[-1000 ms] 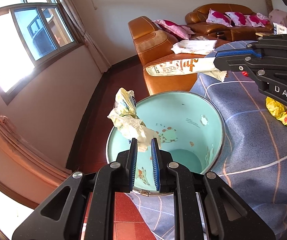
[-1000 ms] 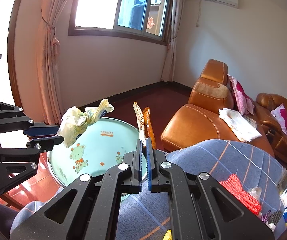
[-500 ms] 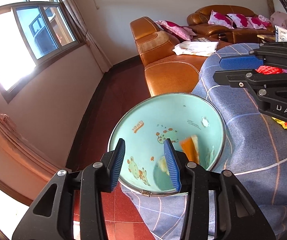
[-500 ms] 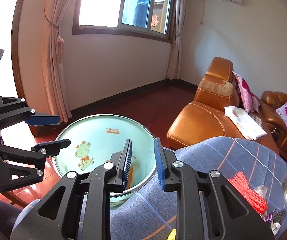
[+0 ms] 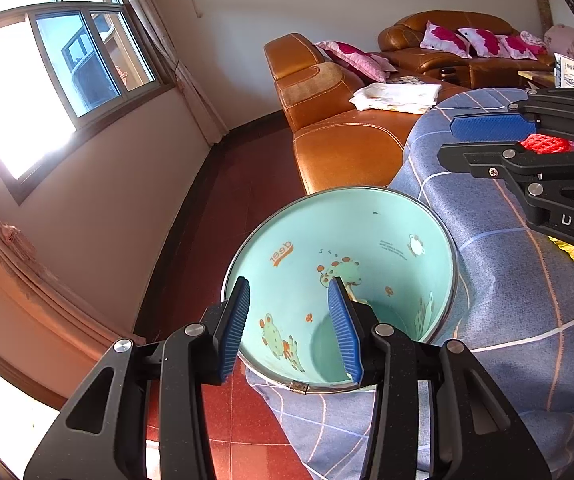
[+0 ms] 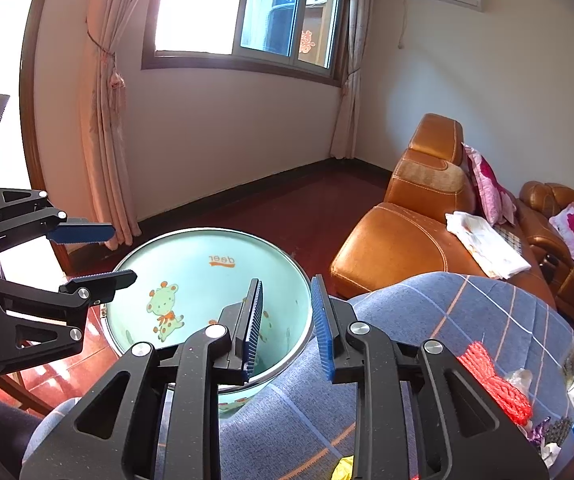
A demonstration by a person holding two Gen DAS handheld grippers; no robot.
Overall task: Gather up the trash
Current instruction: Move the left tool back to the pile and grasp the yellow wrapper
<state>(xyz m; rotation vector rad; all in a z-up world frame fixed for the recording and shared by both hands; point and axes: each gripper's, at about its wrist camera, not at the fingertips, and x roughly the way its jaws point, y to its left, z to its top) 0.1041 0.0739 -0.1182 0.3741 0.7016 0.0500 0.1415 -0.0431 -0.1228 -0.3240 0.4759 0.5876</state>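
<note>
Trash bin (image 5: 367,240) | left gripper (image 5: 293,326) spread wide, empty, over it | right gripper (image 6: 287,320) parted, empty, at rim

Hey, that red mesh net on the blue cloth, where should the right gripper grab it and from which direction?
Take the red net across its narrow width near the middle, coming down from above with the right gripper, whose jaws are already open. It lies flat and elongated on the cloth, so a side approach would likely snag fabric. Its far end sits beside other litter, so the middle is probably the cleanest hold.
</note>
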